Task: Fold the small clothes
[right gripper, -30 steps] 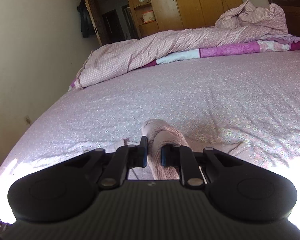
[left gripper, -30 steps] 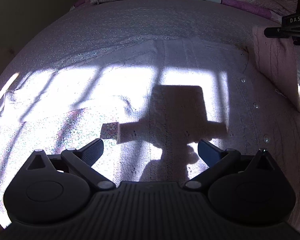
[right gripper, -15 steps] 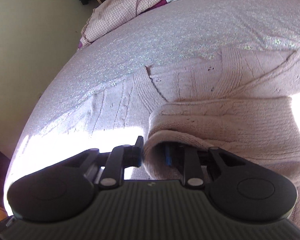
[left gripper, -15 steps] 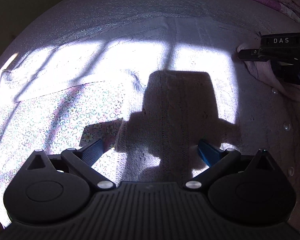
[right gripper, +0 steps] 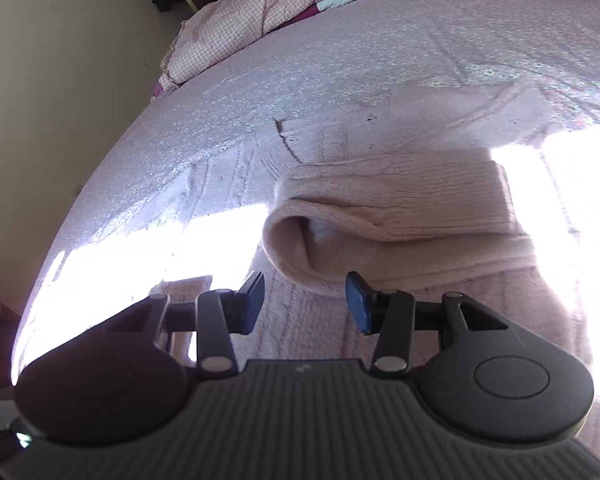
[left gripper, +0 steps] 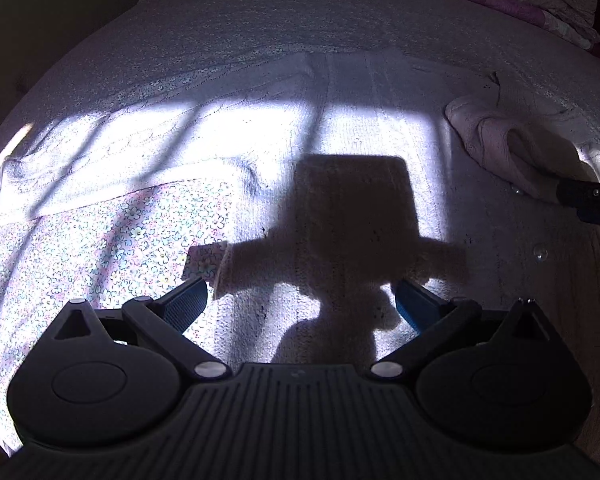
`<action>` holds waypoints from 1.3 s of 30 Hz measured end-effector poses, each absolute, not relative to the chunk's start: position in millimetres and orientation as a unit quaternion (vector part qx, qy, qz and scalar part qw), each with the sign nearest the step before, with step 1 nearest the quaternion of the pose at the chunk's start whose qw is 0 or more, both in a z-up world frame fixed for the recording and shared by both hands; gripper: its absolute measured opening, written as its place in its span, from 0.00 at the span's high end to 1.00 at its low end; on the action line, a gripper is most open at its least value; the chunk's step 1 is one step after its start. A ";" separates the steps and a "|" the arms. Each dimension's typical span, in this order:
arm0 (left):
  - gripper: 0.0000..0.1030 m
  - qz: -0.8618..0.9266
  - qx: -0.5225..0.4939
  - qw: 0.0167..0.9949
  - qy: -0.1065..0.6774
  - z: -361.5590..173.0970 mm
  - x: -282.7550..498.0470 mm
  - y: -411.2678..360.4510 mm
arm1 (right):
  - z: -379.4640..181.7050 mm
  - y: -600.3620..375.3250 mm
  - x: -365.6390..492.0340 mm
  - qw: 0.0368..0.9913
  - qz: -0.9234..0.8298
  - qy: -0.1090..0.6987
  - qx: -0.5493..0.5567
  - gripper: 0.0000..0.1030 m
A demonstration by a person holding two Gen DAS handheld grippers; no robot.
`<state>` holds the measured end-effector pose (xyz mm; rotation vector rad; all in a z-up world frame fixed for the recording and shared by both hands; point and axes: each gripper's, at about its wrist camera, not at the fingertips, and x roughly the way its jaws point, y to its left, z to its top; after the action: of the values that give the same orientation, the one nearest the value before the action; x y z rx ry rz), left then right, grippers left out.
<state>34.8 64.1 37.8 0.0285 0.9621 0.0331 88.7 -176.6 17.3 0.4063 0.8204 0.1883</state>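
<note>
Right sleeve [right gripper: 400,200] folded across cardigan [left gripper: 360,128], just released; my right gripper [right gripper: 305,300] jaws just been opening, empty. Left gripper [left gripper: 300,300] wide open, empty. Left sleeve [left gripper: 120,168] toward bed's [right gripper: 260,92] left edge unfolded.

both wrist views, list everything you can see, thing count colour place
knit cardigan: one, pale pink, spread flat on the bed, one sleeve folded across its body
buttons: a few, clear, along the cardigan's edge
bed sheet: one, pink floral, covering the bed
quilt: one, pink check with magenta, bunched at the far end
wall: cream, beside the bed
left gripper: black with blue pads, jaws wide, nothing between them
right gripper: black with blue pads, jaws just been opening, sleeve cuff released ahead of them
</note>
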 end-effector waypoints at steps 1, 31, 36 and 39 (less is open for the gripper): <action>0.00 0.011 0.017 0.888 0.459 40.8 35.3 60.2 | 19.4 -183.3 82.0 0.893 0.080 0.398 0.196 0.54; 0.09 -0.164 0.205 0.886 0.383 24.2 112.4 -157.6 | -13.8 -276.6 14.0 0.904 -0.026 0.388 0.176 0.50; 0.13 -0.169 0.227 0.882 0.377 2.3 130.2 -179.5 | -17.1 -275.8 9.9 0.909 -0.017 0.379 0.175 0.47; 0.52 -0.174 0.228 0.890 0.353 3.1 131.9 -180.2 | -18.9 -274.6 8.2 0.912 -0.011 0.374 0.171 0.45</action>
<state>131.9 -180.2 3.1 0.4742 0.7330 -0.3613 8.2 -274.6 -18.9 0.3515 0.7709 -0.0222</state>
